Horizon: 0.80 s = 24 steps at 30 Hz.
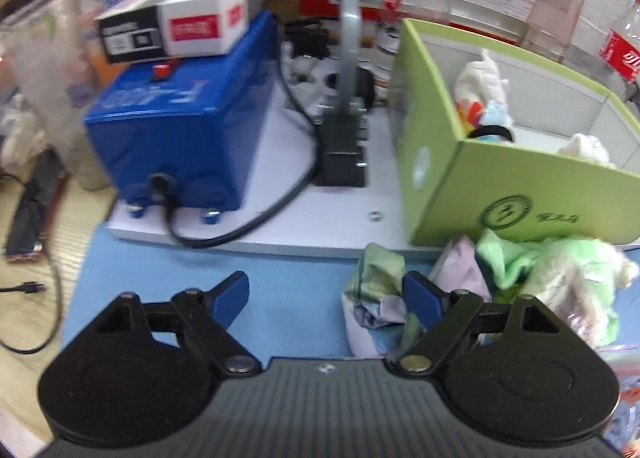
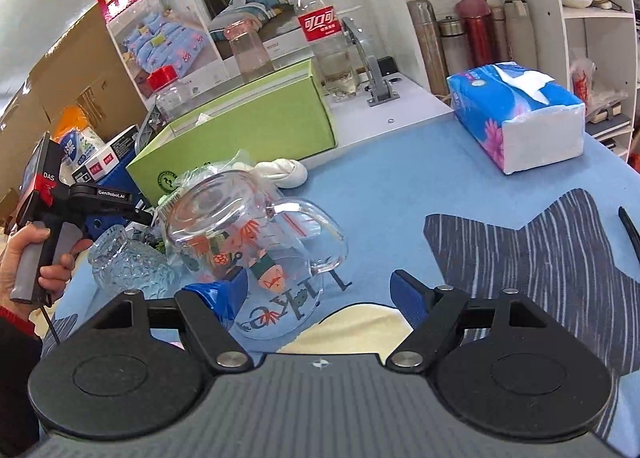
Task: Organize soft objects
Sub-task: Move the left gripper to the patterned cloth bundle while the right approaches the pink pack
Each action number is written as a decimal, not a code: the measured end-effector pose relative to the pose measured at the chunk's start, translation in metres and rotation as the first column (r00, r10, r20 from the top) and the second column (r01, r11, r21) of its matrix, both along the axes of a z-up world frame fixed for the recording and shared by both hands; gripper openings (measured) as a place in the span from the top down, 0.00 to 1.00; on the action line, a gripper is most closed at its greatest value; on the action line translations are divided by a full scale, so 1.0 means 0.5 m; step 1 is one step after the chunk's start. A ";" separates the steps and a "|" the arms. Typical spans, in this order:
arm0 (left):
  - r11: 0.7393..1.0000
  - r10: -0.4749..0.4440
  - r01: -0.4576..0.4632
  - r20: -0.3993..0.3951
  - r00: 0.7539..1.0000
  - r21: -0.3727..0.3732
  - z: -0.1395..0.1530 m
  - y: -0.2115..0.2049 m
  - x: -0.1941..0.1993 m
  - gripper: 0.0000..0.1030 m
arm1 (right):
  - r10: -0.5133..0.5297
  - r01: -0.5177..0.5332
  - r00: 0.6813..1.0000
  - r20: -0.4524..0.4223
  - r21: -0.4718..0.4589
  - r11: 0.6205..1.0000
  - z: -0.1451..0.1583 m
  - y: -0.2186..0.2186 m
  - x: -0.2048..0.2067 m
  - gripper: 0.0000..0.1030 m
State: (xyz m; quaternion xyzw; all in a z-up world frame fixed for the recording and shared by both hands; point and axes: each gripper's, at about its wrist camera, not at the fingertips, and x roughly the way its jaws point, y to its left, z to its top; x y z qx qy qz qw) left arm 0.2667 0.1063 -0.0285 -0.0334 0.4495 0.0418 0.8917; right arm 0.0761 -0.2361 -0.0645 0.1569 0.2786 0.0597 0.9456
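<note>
Both claws stood spread and empty. The left claw (image 1: 324, 300) hung beside crumpled cloths (image 1: 378, 298) below the green box (image 1: 520, 194); the right claw (image 2: 320, 294) risked knocking the glass jug (image 2: 248, 242).

One green cardboard box (image 2: 256, 126), one blue machine (image 1: 180, 130), one glass teapot (image 2: 256, 242), one textured glass cup (image 2: 124, 262), one pack of tissues (image 2: 520, 114), one cola bottle (image 2: 324, 30), two clear jars (image 2: 248, 50) and four flasks (image 2: 476, 34) stand in view.

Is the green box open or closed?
Open. The green box has no lid, and soft toys are visible inside it.
</note>
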 end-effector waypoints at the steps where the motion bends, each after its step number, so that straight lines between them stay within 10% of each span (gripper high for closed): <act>1: 0.999 0.014 -0.014 0.007 1.000 0.034 -0.001 0.010 -0.012 0.11 | 0.002 -0.002 1.000 0.003 -0.007 1.000 0.001 0.003 -0.003 0.37; 9: 0.971 0.142 -0.155 0.085 0.986 0.181 0.028 0.128 -0.172 0.03 | 0.024 -0.024 1.000 0.011 -0.011 1.000 0.005 0.014 -0.046 0.37; 14: 0.994 0.089 -0.098 0.154 0.984 0.057 0.079 0.144 -0.210 0.02 | 0.058 -0.058 0.998 0.017 -0.019 0.998 0.013 0.031 -0.070 0.37; 24: 0.973 0.208 -0.205 0.014 0.978 -0.101 0.030 0.086 -0.081 0.02 | 0.230 -0.230 0.973 -0.001 -0.001 0.973 0.008 0.108 -0.102 0.37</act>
